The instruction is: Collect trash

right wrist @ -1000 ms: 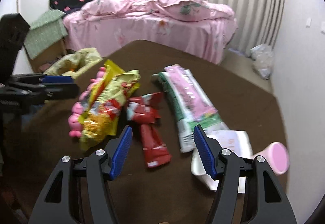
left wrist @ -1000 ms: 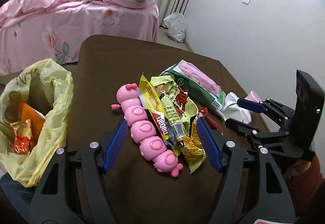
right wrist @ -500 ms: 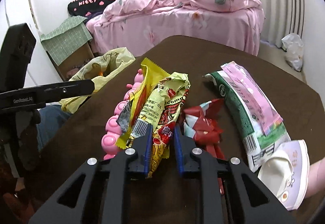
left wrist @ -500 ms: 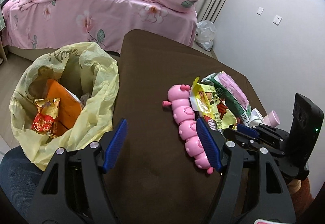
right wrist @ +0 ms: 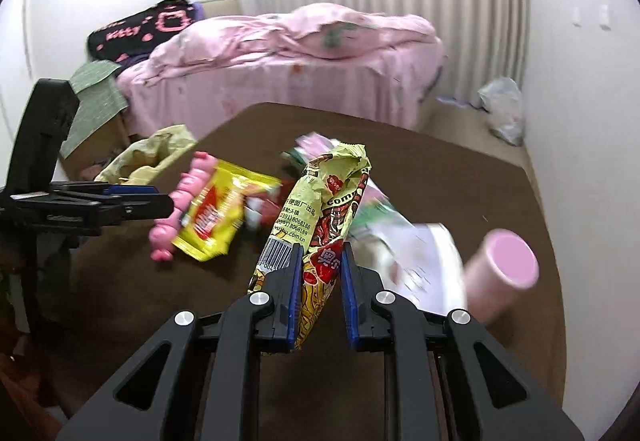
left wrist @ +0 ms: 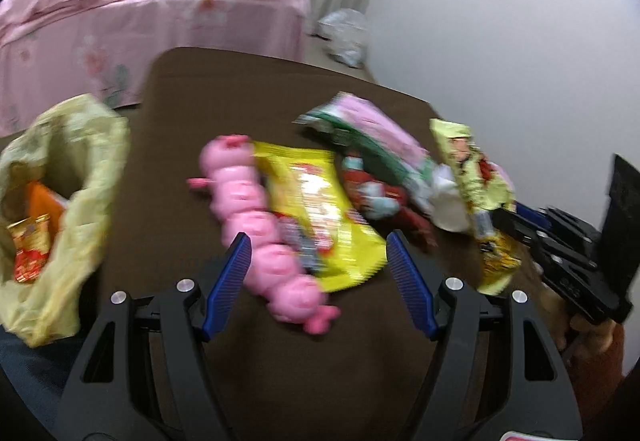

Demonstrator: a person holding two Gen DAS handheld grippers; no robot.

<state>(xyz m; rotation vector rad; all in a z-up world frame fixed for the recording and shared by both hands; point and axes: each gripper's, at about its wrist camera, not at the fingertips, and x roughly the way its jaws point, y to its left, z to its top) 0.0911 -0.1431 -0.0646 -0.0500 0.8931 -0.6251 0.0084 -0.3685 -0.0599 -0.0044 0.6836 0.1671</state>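
Trash lies strewn across the brown table (left wrist: 192,113), and the pink caterpillar toy (left wrist: 256,225) near its middle serves to place the rest. The right gripper (right wrist: 319,281) has just closed its jaws and now pinches a pale green noodle wrapper (right wrist: 332,201) between its blue pads, the wrapper standing up off the table, well to the right of the toy in the left wrist view and clear of the other litter. The left gripper (left wrist: 318,281) hangs with its jaws wide, nothing between the pads, its fingers straddling the near end of the toy from above; whether they touch it cannot be told through the blur. A yellow snack bag (left wrist: 320,209) lies against the toy's right side, overlapping it. Just right of that bag sits a crumpled red wrapper (left wrist: 376,197), and beyond it a long green-and-pink packet (left wrist: 372,133) runs slantwise away from the toy. A white paper item (right wrist: 416,257) and a pink cup (right wrist: 500,269) lying on its side are farther right still, near the table's right edge. Left of the toy, off the table's edge, a yellow plastic bag (left wrist: 92,169) gapes open with orange and red wrappers inside. Behind the table, far from the toy, stands a bed (right wrist: 280,61) with pink bedding.
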